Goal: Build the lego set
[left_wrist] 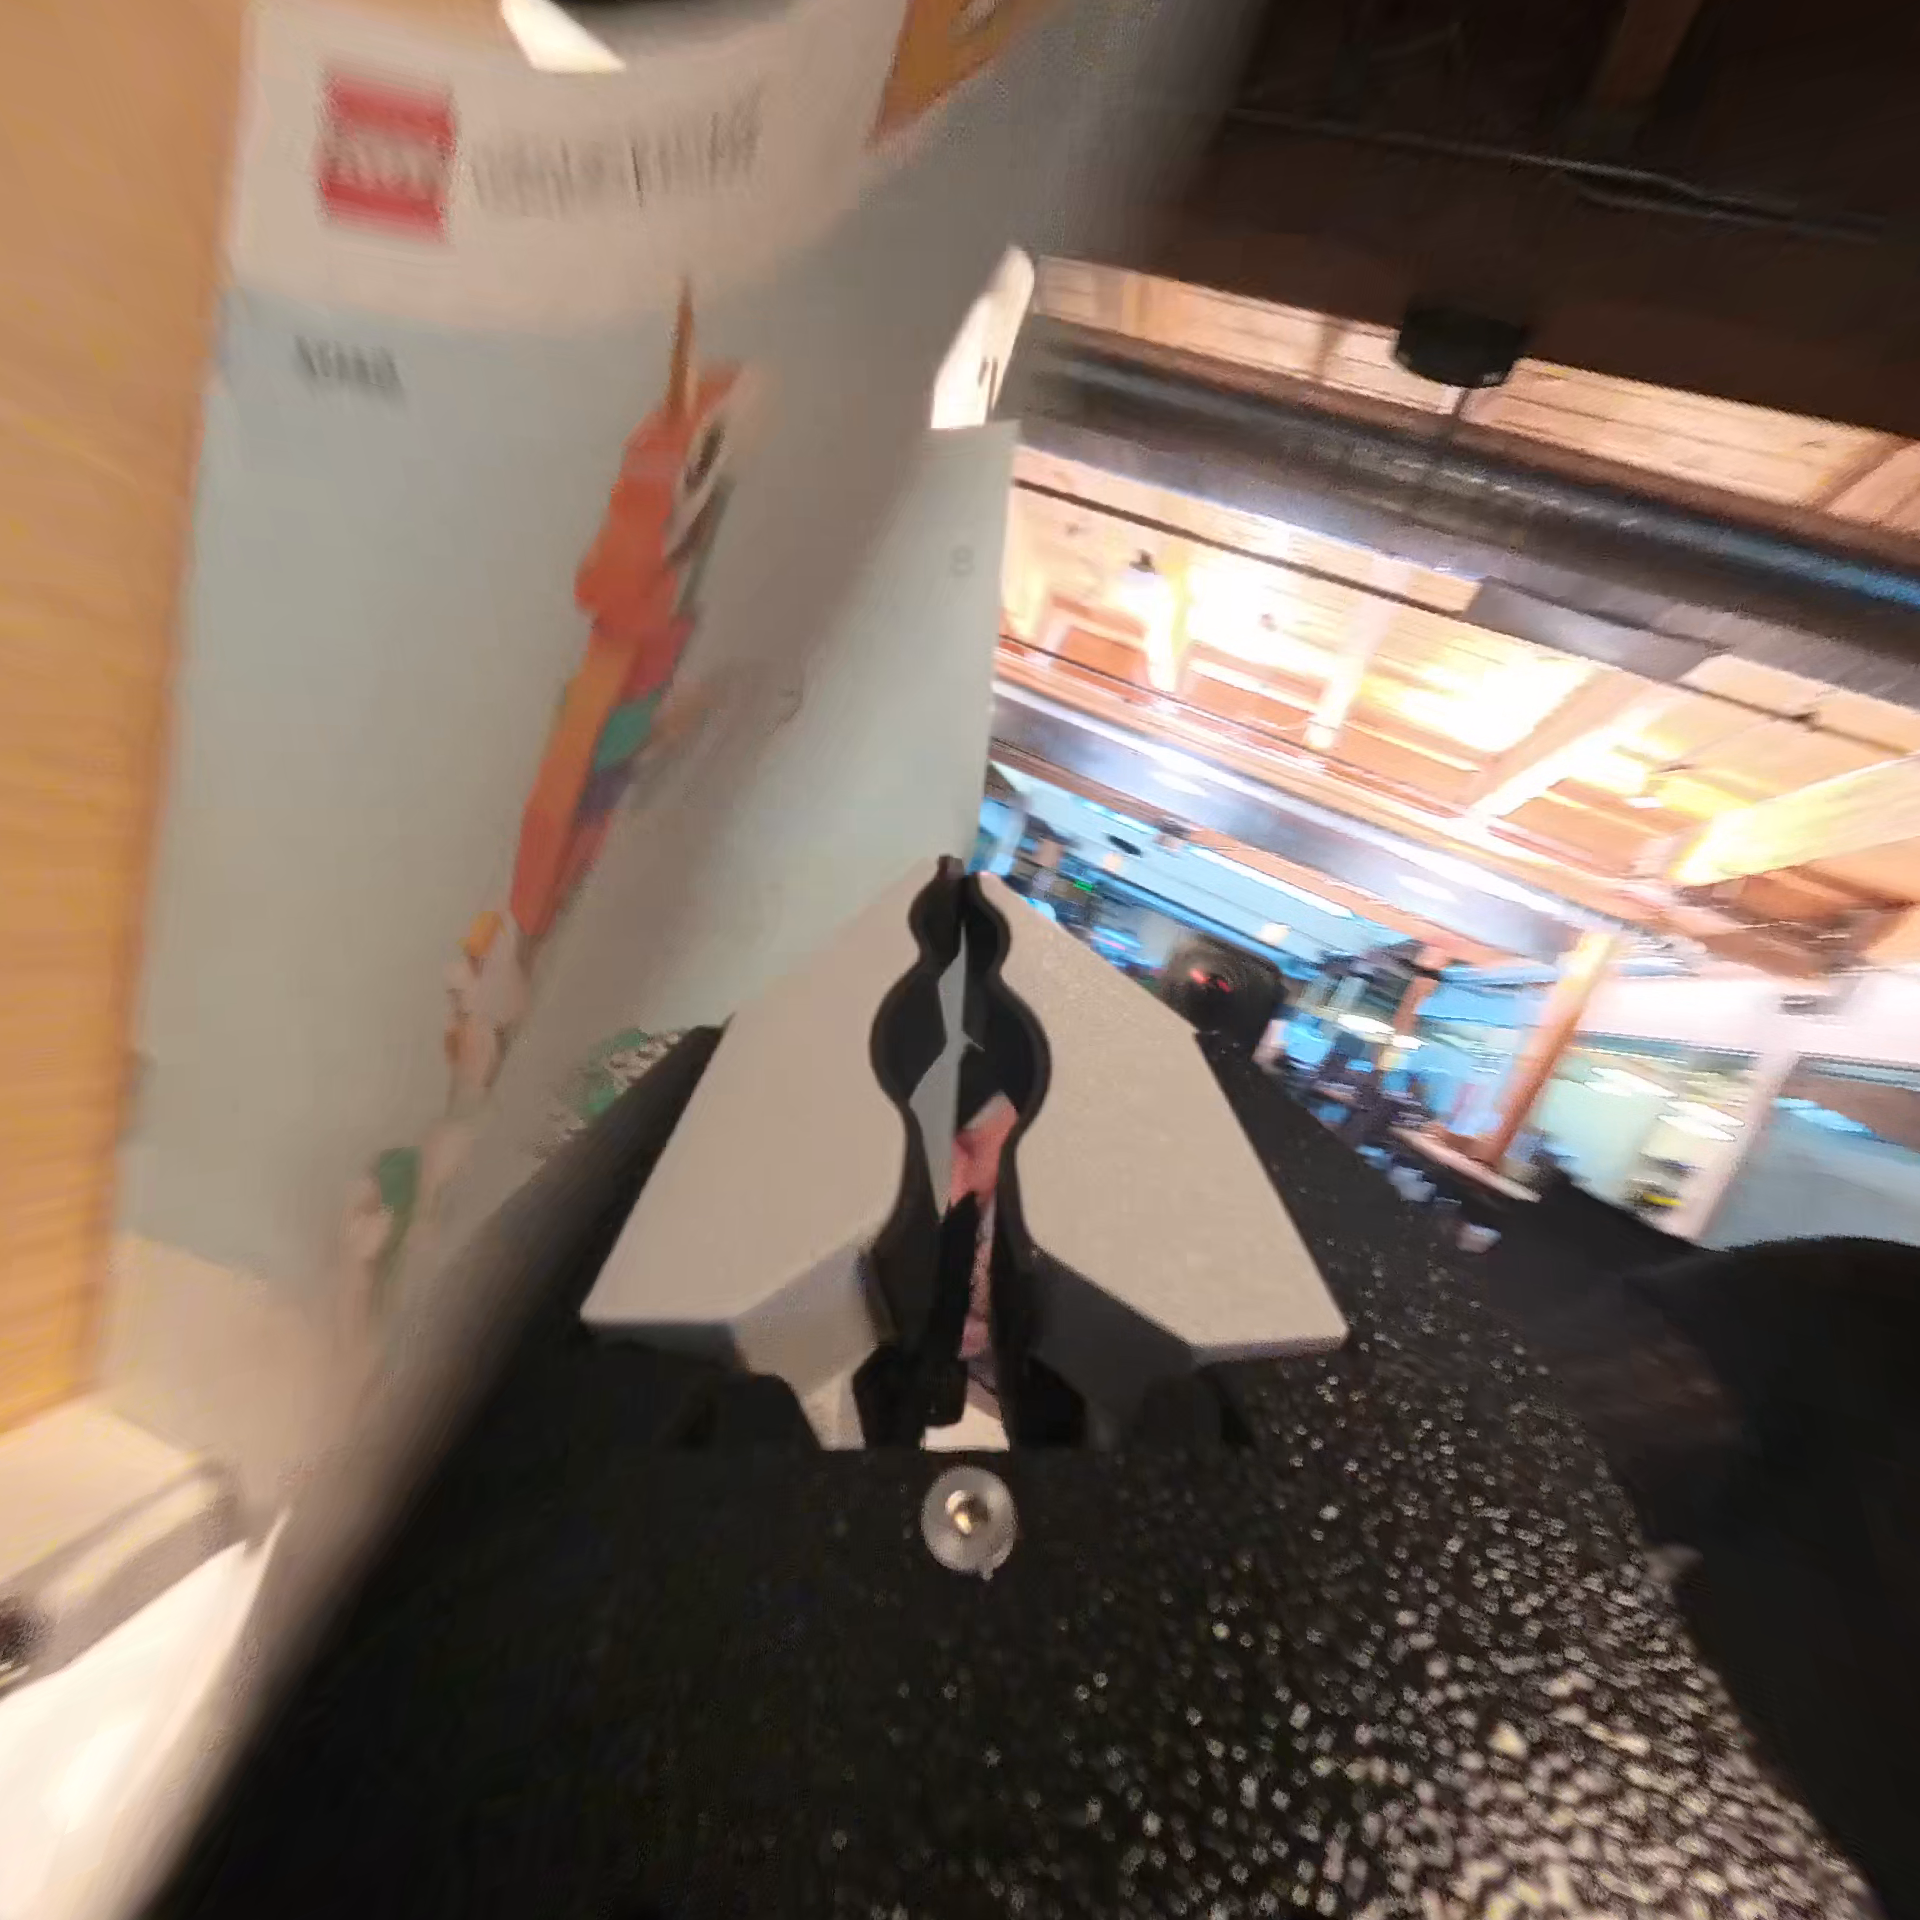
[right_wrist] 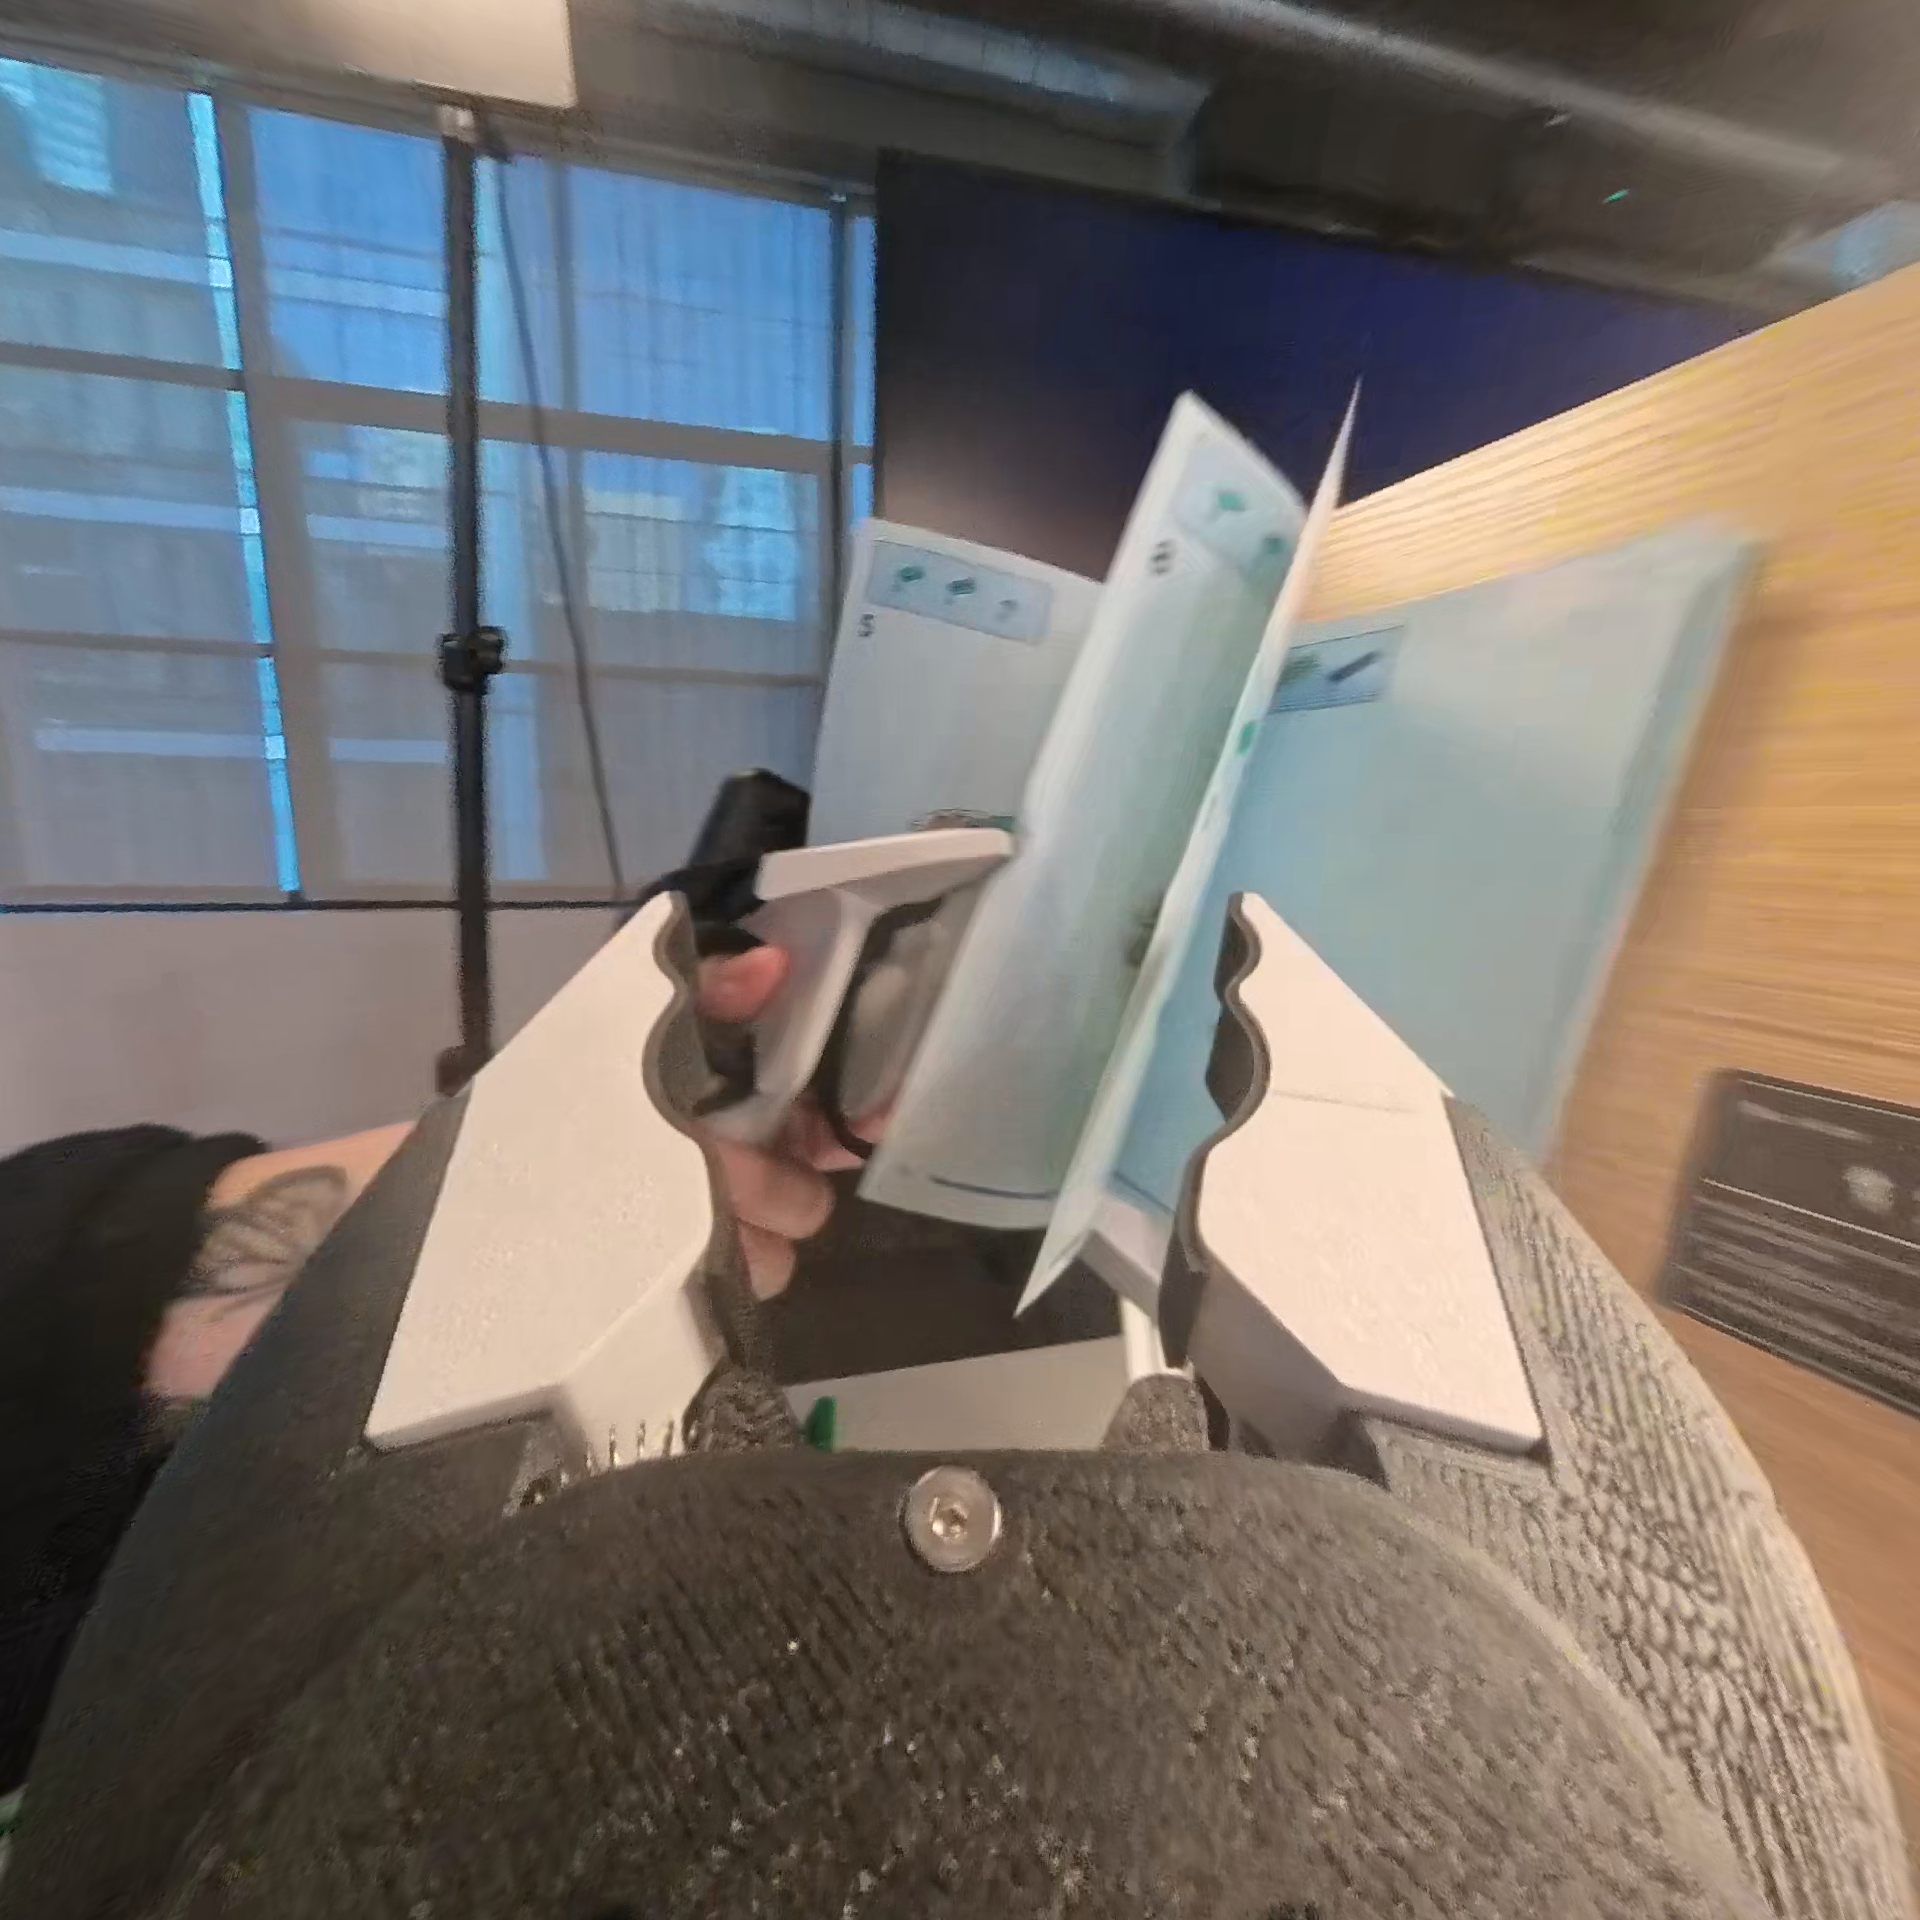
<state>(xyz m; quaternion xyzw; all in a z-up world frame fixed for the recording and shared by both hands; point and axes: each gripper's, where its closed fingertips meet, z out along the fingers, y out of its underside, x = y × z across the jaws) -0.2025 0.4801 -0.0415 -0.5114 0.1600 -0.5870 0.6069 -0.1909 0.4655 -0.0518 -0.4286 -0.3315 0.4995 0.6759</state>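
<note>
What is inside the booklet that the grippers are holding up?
The instruction booklet fans open, showing pale blue pages with small pictures of parts. The left gripper pinches it; most pages stay hidden behind others.

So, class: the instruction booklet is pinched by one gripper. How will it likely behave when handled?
Probably floppy: the instruction booklet has thin pages fanning apart above the open right gripper. Likely light, since the left gripper seems to hold it aloft by one edge. Loose pages may swing or slip when moved.

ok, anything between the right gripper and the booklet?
Nothing visible. The booklet fans its pages directly ahead of the open right gripper; the left gripper clamps it from the side.
</note>
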